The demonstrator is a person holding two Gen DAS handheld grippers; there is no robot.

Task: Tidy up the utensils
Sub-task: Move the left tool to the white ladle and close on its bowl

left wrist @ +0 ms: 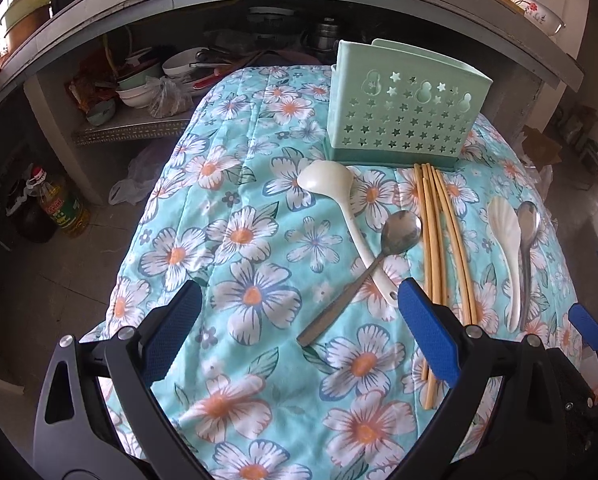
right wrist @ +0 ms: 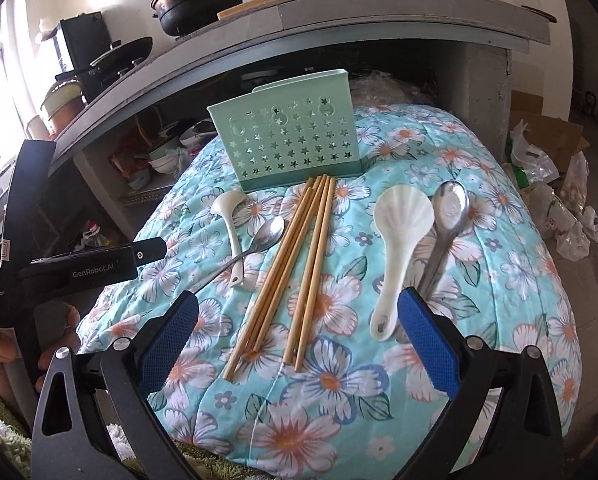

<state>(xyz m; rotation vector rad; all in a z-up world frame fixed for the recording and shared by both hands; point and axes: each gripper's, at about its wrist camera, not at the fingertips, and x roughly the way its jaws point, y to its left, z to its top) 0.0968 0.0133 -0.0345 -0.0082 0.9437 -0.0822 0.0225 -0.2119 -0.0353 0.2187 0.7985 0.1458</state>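
A quilted floral cloth (right wrist: pixel 499 240) is seen, soft and matt. The star-pierced holder (right wrist: pixel 287 148) looks smooth mint plastic. Chopsticks (right wrist: pixel 299 264) appear matt bamboo. Two steel spoons (left wrist: pixel 399 232) are shown glossy; the white ladle (left wrist: pixel 331 184) looks glazed.

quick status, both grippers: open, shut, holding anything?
Left gripper: open, holding nothing, above the floral cloth.
Right gripper: open, holding nothing, over the chopsticks.
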